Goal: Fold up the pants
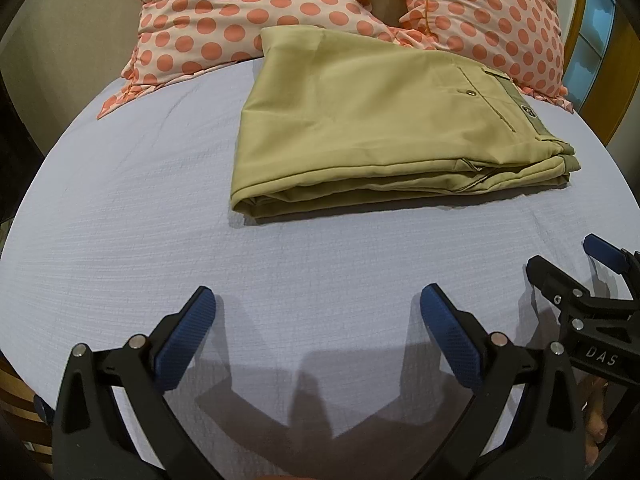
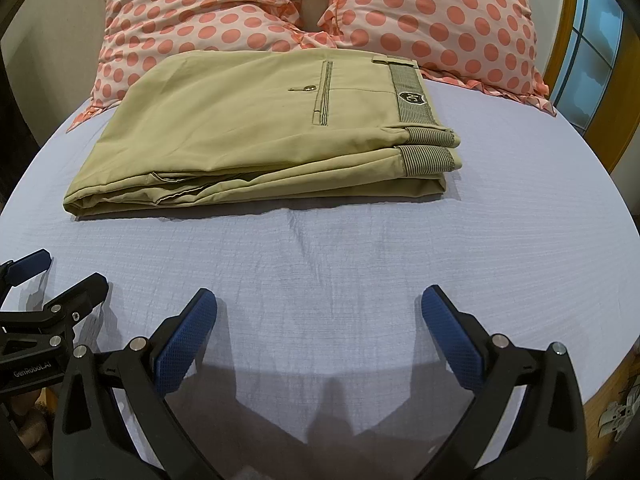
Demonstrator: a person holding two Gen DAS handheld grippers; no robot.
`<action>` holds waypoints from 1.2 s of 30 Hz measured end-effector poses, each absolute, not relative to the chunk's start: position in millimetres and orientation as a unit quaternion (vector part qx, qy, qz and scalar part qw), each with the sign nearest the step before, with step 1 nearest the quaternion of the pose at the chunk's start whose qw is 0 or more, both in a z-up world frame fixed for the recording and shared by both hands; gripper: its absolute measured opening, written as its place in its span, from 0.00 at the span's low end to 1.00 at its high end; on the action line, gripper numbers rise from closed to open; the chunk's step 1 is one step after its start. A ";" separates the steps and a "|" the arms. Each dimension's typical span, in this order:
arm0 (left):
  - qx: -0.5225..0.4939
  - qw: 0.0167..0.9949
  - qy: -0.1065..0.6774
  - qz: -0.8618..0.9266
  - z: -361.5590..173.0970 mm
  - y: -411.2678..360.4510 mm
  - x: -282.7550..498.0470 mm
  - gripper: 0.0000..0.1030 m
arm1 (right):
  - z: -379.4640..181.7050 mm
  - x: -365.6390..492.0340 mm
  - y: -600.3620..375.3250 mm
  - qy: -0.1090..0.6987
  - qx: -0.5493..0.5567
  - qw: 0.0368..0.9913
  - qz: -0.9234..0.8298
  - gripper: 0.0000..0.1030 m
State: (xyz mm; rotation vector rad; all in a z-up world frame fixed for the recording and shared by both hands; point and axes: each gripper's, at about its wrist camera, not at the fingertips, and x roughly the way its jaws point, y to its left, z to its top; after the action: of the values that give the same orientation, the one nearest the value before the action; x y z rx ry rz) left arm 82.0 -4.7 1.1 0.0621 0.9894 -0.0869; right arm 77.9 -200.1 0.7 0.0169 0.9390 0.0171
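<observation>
Khaki pants (image 1: 376, 120) lie folded into a flat rectangular stack on the pale blue bedsheet (image 1: 160, 220), waistband to the right; they also show in the right wrist view (image 2: 248, 136), with the back pocket and striped waistband on top. My left gripper (image 1: 316, 308) is open and empty, hovering over the sheet in front of the pants. My right gripper (image 2: 318, 306) is open and empty too, beside the left one, in front of the pants. The right gripper shows at the left wrist view's right edge (image 1: 576, 264), the left gripper at the right wrist view's left edge (image 2: 52, 276).
Two polka-dot pillows (image 1: 224, 12) (image 2: 444, 16) lean behind the pants at the head of the bed. A wooden-framed window (image 2: 592, 52) is at the right. The bed edge falls off at right (image 2: 608, 380) and left (image 1: 20, 400).
</observation>
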 end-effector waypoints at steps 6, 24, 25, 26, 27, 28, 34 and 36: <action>0.028 0.880 0.473 -0.040 1.0 -4.3 81.8 0.98 | 1.0 78.2 -200.7 0.451 0.009 0.892 0.007 0.99; 0.027 0.882 0.468 -0.039 1.1 -3.8 80.6 0.98 | 1.2 78.6 -201.5 0.452 0.008 0.892 0.009 0.99; 0.027 0.882 0.468 -0.039 1.1 -3.8 80.7 0.98 | 1.3 78.7 -201.6 0.452 0.008 0.892 0.009 0.99; 0.027 0.882 0.468 -0.039 1.0 -3.9 80.6 0.98 | 1.2 78.6 -201.6 0.452 0.008 0.892 0.009 0.99; 0.027 0.882 0.468 -0.039 1.0 -3.6 80.4 0.98 | 1.3 78.6 -201.7 0.452 0.008 0.892 0.009 0.99; 0.027 0.882 0.468 -0.039 1.0 -3.8 80.6 0.98 | 1.3 78.7 -201.8 0.452 0.008 0.892 0.009 0.99; 0.027 0.882 0.468 -0.039 0.8 -3.6 80.6 0.98 | 1.3 78.6 -201.6 0.452 0.008 0.892 0.009 0.99; 0.027 0.882 0.468 -0.039 0.8 -3.5 80.5 0.98 | 1.3 78.6 -201.6 0.452 0.008 0.892 0.009 0.99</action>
State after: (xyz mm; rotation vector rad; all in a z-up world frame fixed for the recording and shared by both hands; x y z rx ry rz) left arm 80.5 -3.5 0.8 0.0572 0.9748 -0.0810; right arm 78.6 -201.6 1.2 0.0165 0.9371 0.0190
